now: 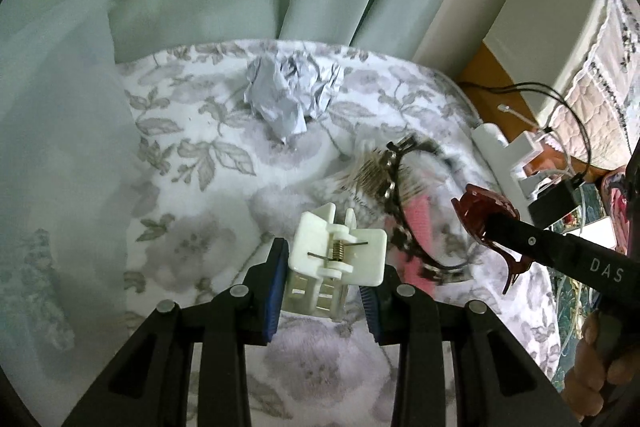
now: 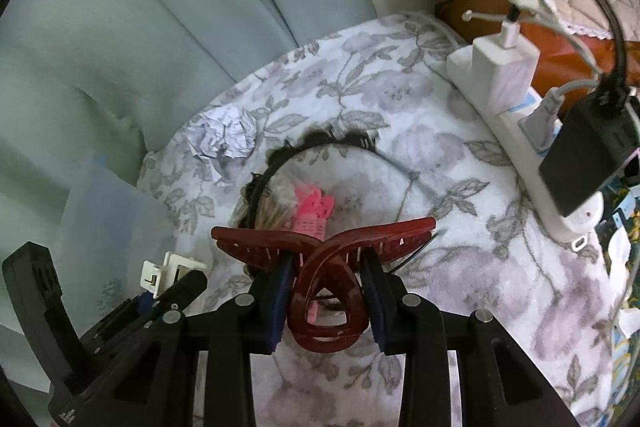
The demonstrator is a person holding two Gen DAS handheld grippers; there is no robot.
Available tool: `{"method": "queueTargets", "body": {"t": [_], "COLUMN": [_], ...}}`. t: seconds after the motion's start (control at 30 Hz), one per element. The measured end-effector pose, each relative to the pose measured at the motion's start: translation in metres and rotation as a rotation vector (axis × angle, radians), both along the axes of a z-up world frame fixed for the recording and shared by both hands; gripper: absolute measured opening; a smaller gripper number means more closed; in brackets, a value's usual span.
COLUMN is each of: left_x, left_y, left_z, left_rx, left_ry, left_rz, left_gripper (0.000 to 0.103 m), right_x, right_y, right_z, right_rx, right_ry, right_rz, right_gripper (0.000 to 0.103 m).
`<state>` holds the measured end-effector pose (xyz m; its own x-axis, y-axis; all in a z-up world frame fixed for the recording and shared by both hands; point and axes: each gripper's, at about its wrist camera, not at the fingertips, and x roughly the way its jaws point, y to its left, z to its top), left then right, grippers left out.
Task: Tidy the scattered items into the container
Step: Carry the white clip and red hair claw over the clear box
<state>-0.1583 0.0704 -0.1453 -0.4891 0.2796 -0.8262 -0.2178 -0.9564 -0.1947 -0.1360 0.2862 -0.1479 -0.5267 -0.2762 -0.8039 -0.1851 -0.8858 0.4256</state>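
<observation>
Left hand-held gripper point(image 1: 324, 291) clamps white clip point(image 1: 340, 247), right point(image 2: 328, 291) red claw clip point(image 2: 324, 267), above floral blanket point(image 1: 192, 155).

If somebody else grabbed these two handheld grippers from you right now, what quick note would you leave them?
Left gripper: shut on the white clip.
Right gripper: shut on the dark red claw clip.
Both are held over the floral blanket.
Still lying on the blanket: crumpled paper ball, black headband, pink hair rollers.
The translucent container sits at the left; its inside is not visible.
Left to do: drop both clips in, then gather the rest.
</observation>
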Motion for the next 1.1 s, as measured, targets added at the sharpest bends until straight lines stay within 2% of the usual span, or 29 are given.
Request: {"method": "queueTargets", "body": {"t": [0.57, 1.1], "left_x": [0.050, 0.088], "left_y": [-0.012, -0.056], "left_z": [0.079, 0.129], "left_rx": [0.032, 0.067], "left_ry": [0.172, 0.302], "left_rz": [0.012, 0.066], "left_gripper": [0.035, 0.035], "right_x": [0.053, 0.086], "right_y": [-0.009, -0.065], "right_z": [0.087, 0.153], "right_rx": [0.015, 0.060], "right_ry": [0.198, 0.360], "right_rz": [0.001, 0.106], "right_gripper": [0.036, 0.036]}}
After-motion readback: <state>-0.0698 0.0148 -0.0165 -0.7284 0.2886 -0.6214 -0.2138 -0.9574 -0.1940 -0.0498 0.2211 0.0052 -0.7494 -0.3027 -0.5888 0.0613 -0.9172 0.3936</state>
